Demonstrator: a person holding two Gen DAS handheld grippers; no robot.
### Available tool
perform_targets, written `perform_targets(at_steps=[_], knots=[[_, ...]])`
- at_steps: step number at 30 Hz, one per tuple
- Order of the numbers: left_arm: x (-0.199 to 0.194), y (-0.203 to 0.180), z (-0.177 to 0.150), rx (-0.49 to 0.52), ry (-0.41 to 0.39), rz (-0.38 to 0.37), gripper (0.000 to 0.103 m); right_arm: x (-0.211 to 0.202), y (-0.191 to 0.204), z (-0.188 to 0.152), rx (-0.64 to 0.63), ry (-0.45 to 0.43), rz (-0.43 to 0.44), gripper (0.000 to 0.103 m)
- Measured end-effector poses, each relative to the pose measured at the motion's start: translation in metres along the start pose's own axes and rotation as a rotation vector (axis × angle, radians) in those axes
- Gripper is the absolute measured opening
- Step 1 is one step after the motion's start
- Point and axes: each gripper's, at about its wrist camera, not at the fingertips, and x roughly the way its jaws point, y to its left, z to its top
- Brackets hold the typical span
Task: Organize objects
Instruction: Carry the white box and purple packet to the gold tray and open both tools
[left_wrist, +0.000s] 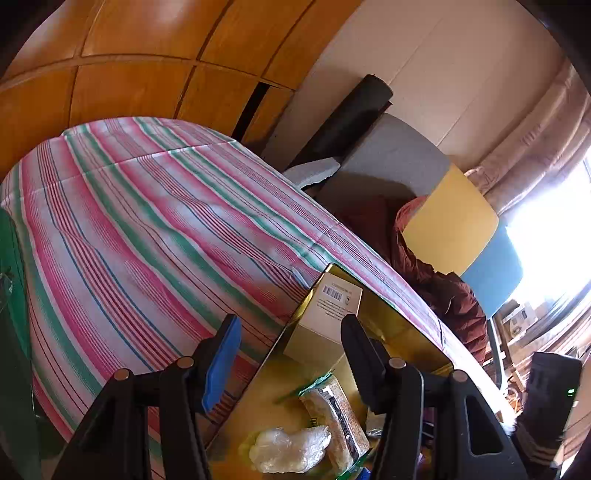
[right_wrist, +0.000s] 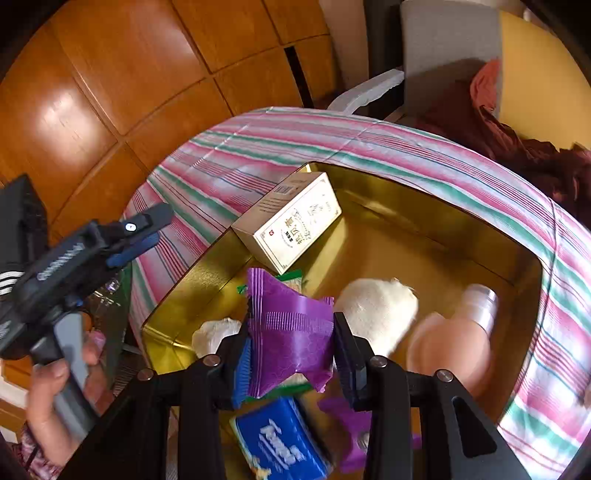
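Note:
A gold tin box (right_wrist: 424, 236) (left_wrist: 273, 354) sits on a pink-and-green striped cloth (left_wrist: 147, 221). In it lie a white carton (right_wrist: 291, 221) (left_wrist: 325, 314), a green snack pack (left_wrist: 332, 417), a clear plastic lump (left_wrist: 291, 448), a white fluffy thing (right_wrist: 376, 306), a pink bottle (right_wrist: 454, 343) and a blue packet (right_wrist: 284, 443). My right gripper (right_wrist: 291, 354) is shut on a purple packet (right_wrist: 291, 332) and holds it over the box. My left gripper (left_wrist: 291, 354) is open and empty over the box's near-left edge; it also shows in the right wrist view (right_wrist: 147, 229).
Wooden cabinet panels (left_wrist: 147, 74) stand behind the table. A chair with grey, yellow and blue cushions (left_wrist: 450, 218) and a dark red garment (left_wrist: 443, 288) stands to the right. A second purple packet (right_wrist: 351, 424) lies low in the box.

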Motion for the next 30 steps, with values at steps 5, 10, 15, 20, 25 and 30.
perform_targets(at_steps=[5,10,15,20,25,30], knots=[[-0.003,0.007,0.002,-0.029,-0.009,0.0,0.057,0.024,0.006,0.013,-0.03,0.002,-0.073,0.041],[-0.002,0.006,0.002,-0.029,-0.003,-0.009,0.057,0.025,0.006,0.023,-0.017,-0.037,-0.127,0.044],[-0.003,0.0,-0.001,-0.014,-0.007,-0.014,0.057,0.013,0.016,0.014,-0.094,-0.062,-0.18,0.05],[-0.005,-0.011,-0.004,0.011,-0.007,-0.019,0.057,-0.007,0.017,0.006,-0.082,-0.128,-0.171,0.058],[-0.003,-0.018,-0.007,0.03,0.009,-0.03,0.057,-0.025,0.015,-0.002,-0.083,-0.154,-0.17,0.058],[0.001,-0.029,-0.015,0.061,0.037,-0.038,0.057,-0.04,0.008,-0.014,-0.056,-0.155,-0.179,0.058]])
